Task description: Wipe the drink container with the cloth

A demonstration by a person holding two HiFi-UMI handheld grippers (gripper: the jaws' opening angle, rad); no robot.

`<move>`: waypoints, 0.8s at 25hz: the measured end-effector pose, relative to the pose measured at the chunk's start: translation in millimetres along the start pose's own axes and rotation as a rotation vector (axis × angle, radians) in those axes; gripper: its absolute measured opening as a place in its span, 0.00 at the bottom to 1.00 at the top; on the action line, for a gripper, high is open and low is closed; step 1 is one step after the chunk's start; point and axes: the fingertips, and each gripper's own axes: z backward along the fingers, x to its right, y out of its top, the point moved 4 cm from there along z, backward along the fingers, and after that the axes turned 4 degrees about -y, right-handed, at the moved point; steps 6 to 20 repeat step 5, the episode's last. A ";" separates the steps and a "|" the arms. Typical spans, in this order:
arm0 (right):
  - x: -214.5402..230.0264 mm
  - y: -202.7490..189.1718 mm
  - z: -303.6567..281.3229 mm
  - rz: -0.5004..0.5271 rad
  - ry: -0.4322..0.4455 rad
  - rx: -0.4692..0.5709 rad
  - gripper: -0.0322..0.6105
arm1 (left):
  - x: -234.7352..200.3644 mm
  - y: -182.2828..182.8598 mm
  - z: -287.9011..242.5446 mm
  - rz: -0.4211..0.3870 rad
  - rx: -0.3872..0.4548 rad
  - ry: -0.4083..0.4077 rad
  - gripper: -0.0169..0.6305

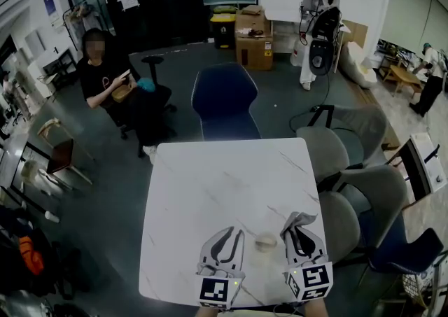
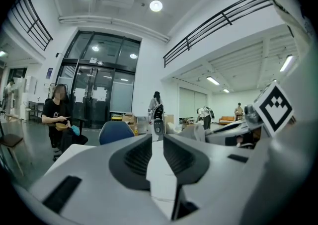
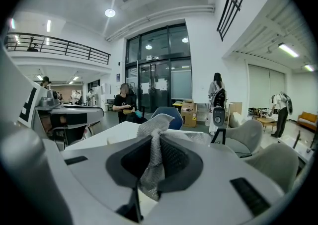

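White marbled desk (image 1: 210,189) in a big open hall with a dark floor. Blue chair (image 1: 225,102) at the far edge, grey chairs (image 1: 350,168) along the right side. One person sits on a chair (image 1: 105,81) back left, another stands (image 1: 318,1) at the back near some cardboard boxes (image 1: 253,39).

Drink container (image 1: 266,242) is a small pale cup standing upright on the near part of the desk, between the two tongs and touched by neither.

Left tongs (image 1: 227,233) sit low over the desk just left of the cup. Its own view shows the jaws nearly together with a slim gap, only bare desk showing through, nothing held (image 2: 158,144).

Right tongs (image 1: 299,228) are just right of the cup, clamped on a grey cloth (image 1: 299,220). In the right gripper view the cloth (image 3: 154,134) is pinched between the pads, bunched above the tips and hanging below (image 3: 155,154).
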 end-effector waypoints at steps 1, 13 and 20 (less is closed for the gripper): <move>-0.6 -0.3 -0.2 0.000 0.005 -0.003 0.13 | -0.1 0.1 -0.2 -0.002 0.000 -0.002 0.14; -2.4 -4.6 -2.7 0.001 0.012 -0.011 0.13 | -1.4 -3.8 -2.3 -0.020 0.001 -0.017 0.14; -2.4 -4.6 -2.7 0.001 0.012 -0.011 0.13 | -1.4 -3.8 -2.3 -0.020 0.001 -0.017 0.14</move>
